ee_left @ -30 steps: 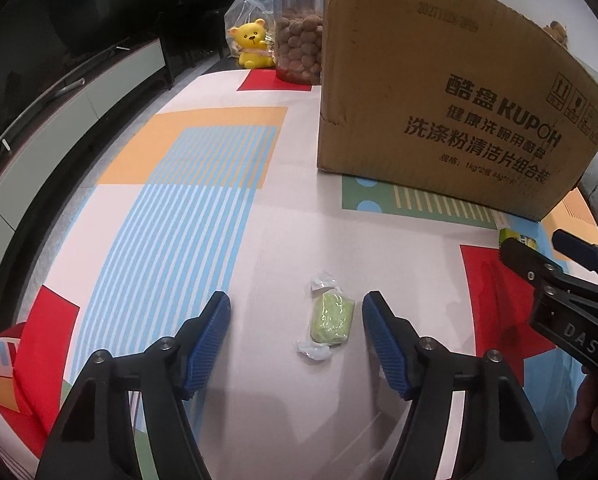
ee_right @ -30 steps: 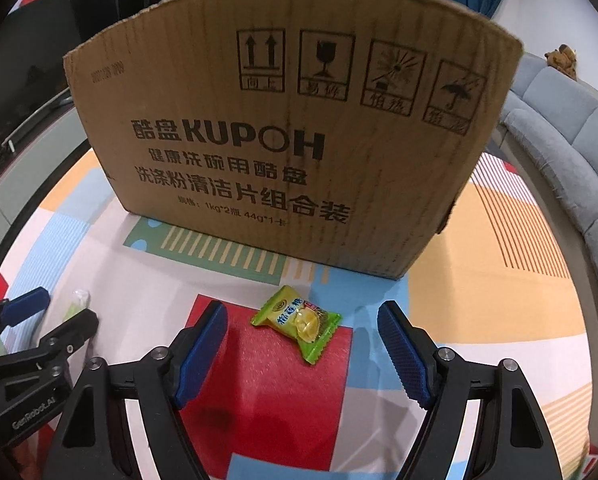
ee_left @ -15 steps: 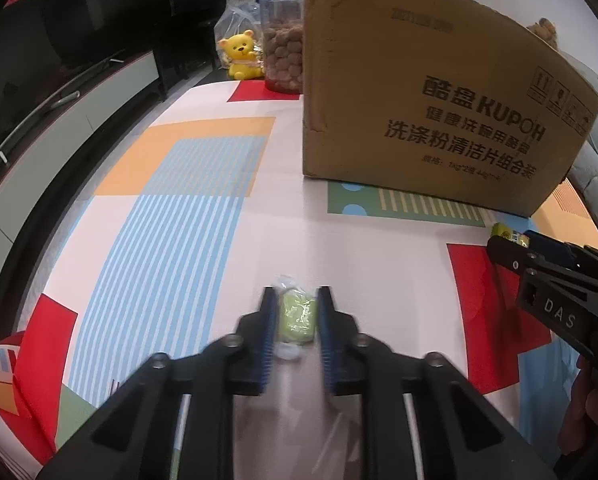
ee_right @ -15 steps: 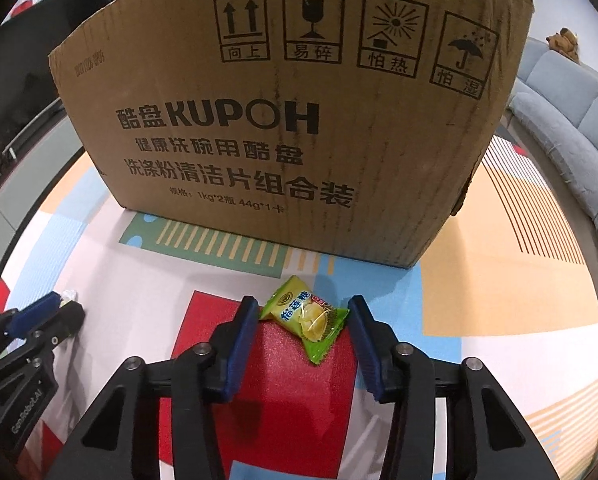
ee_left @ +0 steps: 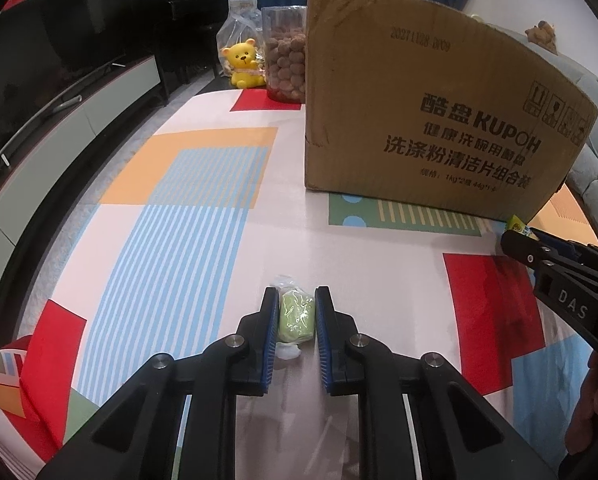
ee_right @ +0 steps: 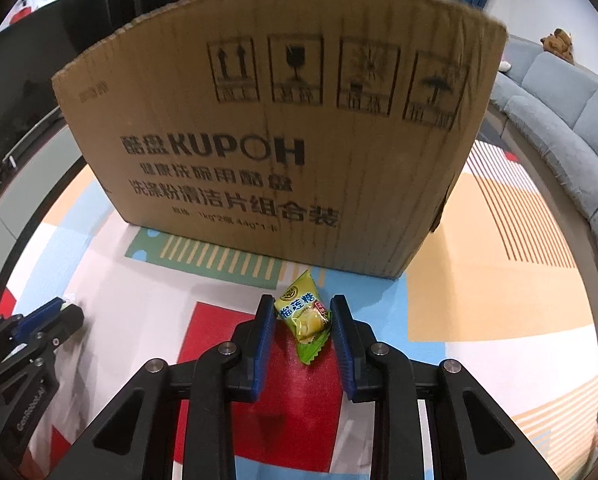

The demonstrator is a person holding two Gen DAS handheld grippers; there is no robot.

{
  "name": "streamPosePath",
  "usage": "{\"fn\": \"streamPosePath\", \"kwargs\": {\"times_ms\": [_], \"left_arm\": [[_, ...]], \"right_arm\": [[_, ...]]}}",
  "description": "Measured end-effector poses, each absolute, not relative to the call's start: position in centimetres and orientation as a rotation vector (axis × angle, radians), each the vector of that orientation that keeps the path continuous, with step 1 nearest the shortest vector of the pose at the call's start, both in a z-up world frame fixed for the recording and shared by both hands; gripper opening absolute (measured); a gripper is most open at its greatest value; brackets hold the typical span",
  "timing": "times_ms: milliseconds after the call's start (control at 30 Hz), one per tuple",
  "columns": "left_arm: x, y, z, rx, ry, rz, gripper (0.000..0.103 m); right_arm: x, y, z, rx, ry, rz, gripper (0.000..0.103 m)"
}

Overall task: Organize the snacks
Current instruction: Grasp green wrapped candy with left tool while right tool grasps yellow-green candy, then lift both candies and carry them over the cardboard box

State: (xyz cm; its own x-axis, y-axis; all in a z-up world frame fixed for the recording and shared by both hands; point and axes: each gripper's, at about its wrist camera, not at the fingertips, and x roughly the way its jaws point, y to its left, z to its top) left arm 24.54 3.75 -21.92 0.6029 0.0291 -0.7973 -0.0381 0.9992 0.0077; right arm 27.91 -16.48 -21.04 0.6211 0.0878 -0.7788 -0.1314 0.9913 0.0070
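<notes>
A tall corrugated cardboard box [ee_left: 427,120] stands on the glossy, colour-blocked table [ee_left: 203,216]. In front of it the left tongs [ee_left: 297,318] pinch a soft green sweet [ee_left: 296,317] in clear crinkled wrap; the right tongs [ee_right: 304,316], just closing, clamp a yellow-green foil candy packet [ee_right: 304,314].

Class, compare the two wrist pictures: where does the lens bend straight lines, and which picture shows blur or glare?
Left wrist view: print on the cardboard box is sharp, its top edge bows with fisheye distortion, and soft glare lies on the table beyond the green candy. Right wrist view: the box's print looks smeared while the yellow durian candy stays crisp; corners are dark in both.
</notes>
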Motion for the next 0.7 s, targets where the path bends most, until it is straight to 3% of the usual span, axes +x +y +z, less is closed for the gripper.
{"fn": "streamPosePath", "kwargs": {"times_ms": [700], "left_arm": [[21.8,4.2,-16.0,-0.050,0.811,0.059,0.019]], "right_arm": [[24.2,-14.8,-13.9,-0.091,0.765,0.135,0.029]]}}
